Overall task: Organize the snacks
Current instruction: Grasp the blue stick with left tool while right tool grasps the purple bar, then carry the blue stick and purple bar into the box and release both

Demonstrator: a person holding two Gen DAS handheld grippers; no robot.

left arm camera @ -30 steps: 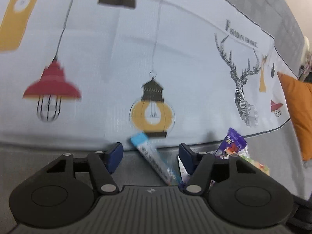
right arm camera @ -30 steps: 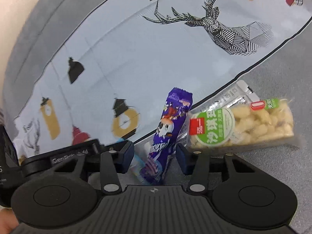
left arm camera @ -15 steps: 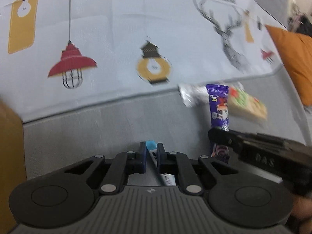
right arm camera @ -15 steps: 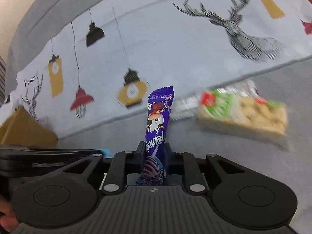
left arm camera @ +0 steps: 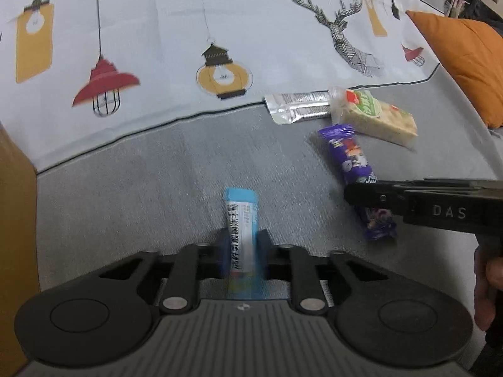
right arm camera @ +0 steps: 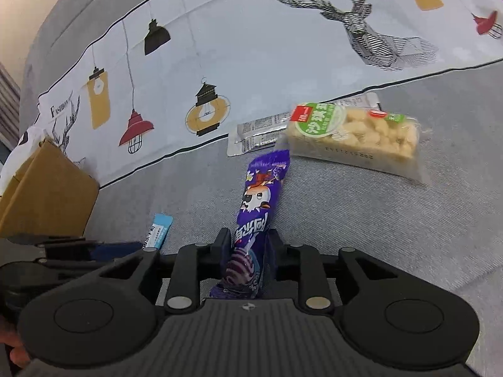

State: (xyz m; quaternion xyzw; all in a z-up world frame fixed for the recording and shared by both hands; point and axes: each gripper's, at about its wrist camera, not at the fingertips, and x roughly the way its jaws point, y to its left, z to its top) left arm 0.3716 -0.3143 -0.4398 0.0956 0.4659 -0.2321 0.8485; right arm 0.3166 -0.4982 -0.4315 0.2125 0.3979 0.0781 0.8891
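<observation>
My left gripper (left arm camera: 241, 241) is shut on a light blue snack stick (left arm camera: 240, 220) and holds it above the grey sofa seat. My right gripper (right arm camera: 248, 241) is shut on a purple snack packet (right arm camera: 256, 207), which also shows in the left wrist view (left arm camera: 353, 163), lifted to the right of the left gripper. A puffed rice bar in a clear wrapper with a green label (right arm camera: 355, 133) and a silver sachet (right arm camera: 257, 133) lie on the seat beyond. Both show in the left wrist view, the bar (left arm camera: 377, 117) and the sachet (left arm camera: 298, 106).
A cardboard box (right arm camera: 44, 188) stands at the left; its edge shows in the left wrist view (left arm camera: 12, 220). A white cloth printed with lamps and a deer (left arm camera: 188, 31) covers the sofa back. An orange cushion (left arm camera: 465, 62) lies at the right.
Both grippers closed on their snacks, the left on the blue stick and the right on the purple packet, then lifted them and drew back from the sofa back.
</observation>
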